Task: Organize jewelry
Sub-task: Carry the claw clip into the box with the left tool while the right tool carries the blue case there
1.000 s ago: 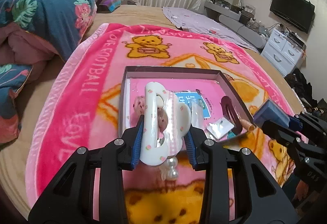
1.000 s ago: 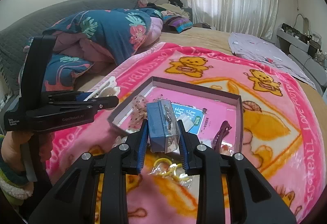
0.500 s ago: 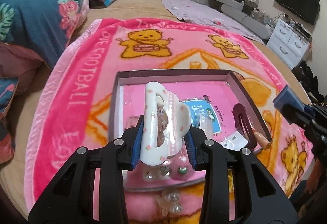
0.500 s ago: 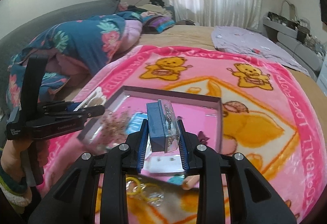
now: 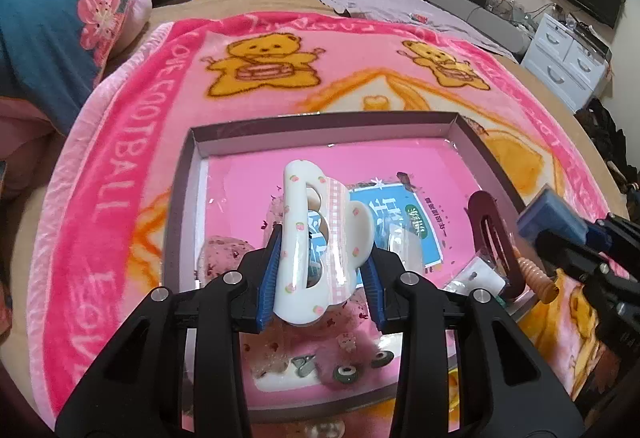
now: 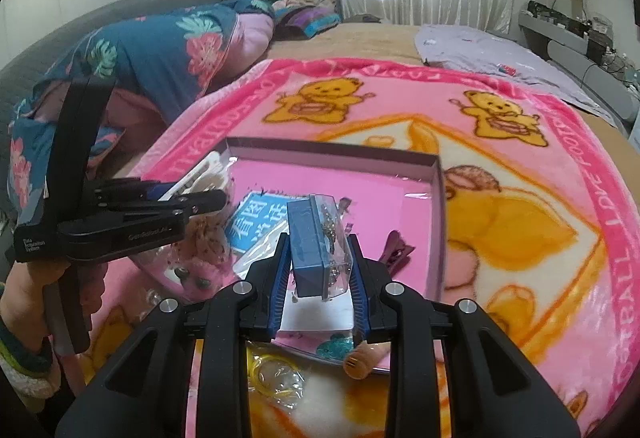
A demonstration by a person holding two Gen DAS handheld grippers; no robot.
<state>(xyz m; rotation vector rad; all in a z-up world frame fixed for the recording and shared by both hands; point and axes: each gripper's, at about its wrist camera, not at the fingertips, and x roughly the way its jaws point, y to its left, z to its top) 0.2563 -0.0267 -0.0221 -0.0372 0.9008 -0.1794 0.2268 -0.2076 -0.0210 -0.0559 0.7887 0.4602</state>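
My left gripper (image 5: 320, 270) is shut on a white hair claw clip (image 5: 316, 238) with small pink prints, held above the near left part of an open box lid tray (image 5: 320, 126). My right gripper (image 6: 318, 270) is shut on a small blue jewelry box with a clear lid (image 6: 318, 246), held over the tray's near edge (image 6: 336, 150). The tray holds a blue card (image 5: 396, 214), a dark red hair clip (image 5: 490, 230), a pink spotted scrunchie (image 5: 224, 254), small packets and beads (image 5: 346, 374).
The tray lies on a pink teddy-bear blanket (image 5: 120, 166) on a bed. Yellow hair ties in a bag (image 6: 276, 378) and an orange spiral piece (image 6: 360, 358) lie by the tray's near edge. A floral quilt (image 6: 160, 58) is piled at the left.
Both grippers have moved forward over the tray with their loads still held. The tray now sits closer and lower in both views.
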